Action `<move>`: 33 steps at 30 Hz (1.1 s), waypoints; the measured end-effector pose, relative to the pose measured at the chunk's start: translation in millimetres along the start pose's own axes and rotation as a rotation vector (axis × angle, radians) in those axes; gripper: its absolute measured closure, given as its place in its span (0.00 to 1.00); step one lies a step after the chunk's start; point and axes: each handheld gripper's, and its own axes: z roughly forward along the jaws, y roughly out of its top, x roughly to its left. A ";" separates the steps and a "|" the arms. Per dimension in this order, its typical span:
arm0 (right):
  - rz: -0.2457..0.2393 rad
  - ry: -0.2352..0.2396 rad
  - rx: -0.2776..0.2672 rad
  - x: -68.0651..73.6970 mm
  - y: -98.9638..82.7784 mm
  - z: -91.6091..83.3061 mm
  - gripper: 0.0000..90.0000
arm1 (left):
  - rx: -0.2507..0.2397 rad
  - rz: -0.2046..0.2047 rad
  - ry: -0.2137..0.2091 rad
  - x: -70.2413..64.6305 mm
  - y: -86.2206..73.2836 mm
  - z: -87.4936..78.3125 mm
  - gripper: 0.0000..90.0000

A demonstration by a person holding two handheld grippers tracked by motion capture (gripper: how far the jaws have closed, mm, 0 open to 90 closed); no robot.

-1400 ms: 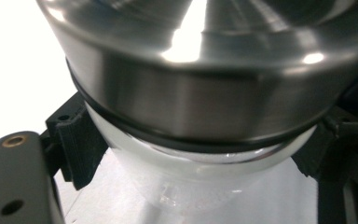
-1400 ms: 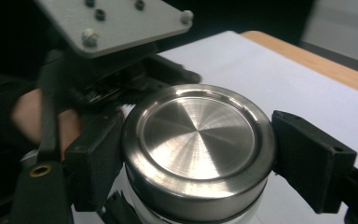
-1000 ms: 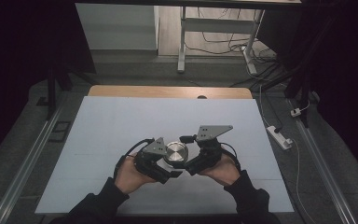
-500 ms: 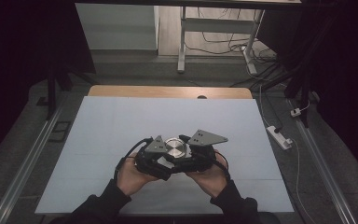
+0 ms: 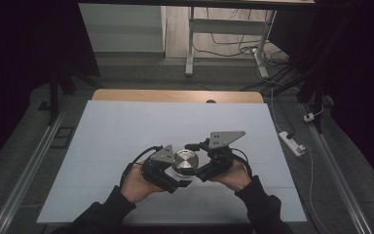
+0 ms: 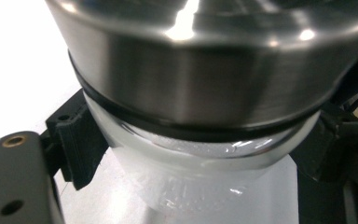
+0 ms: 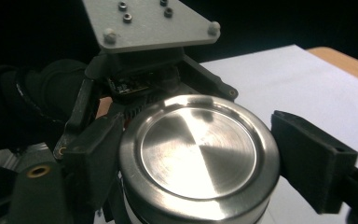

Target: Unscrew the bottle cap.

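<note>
Glass jar (image 6: 205,186) with steel screw lid (image 7: 198,154) sits near the table's (image 5: 126,126) front edge; left gripper (image 5: 168,173) clamps its body; right gripper (image 7: 200,158), jaws just reopening, straddles the lid, one pad apparently touching; judgement: centre both pads on the rim before twisting.

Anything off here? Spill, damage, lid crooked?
Nothing stands out. The jar is clamped below its steel lid by the left gripper. The lid looks level and undented. The right gripper brackets the lid, one pad at its rim, the other apart. No spill on the white table.
</note>
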 end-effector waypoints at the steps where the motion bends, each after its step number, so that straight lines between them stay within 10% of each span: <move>1: 0.030 -0.058 0.011 2.1 2.4 0.0 0.10 | -0.002 -0.006 0.011 0.2 0.0 -0.6 0.18; 14: 0.021 -0.355 0.039 33.8 12.5 19.4 0.20 | -0.006 -0.067 0.099 2.9 -1.5 -4.1 0.18; 25: 0.061 -0.223 0.013 21.3 9.9 10.0 0.23 | -0.007 -0.033 0.039 4.3 -2.7 -3.4 0.18; 33: 0.019 -0.228 0.002 23.4 16.2 4.1 0.23 | -0.003 -0.030 0.036 4.5 -3.8 -1.2 0.18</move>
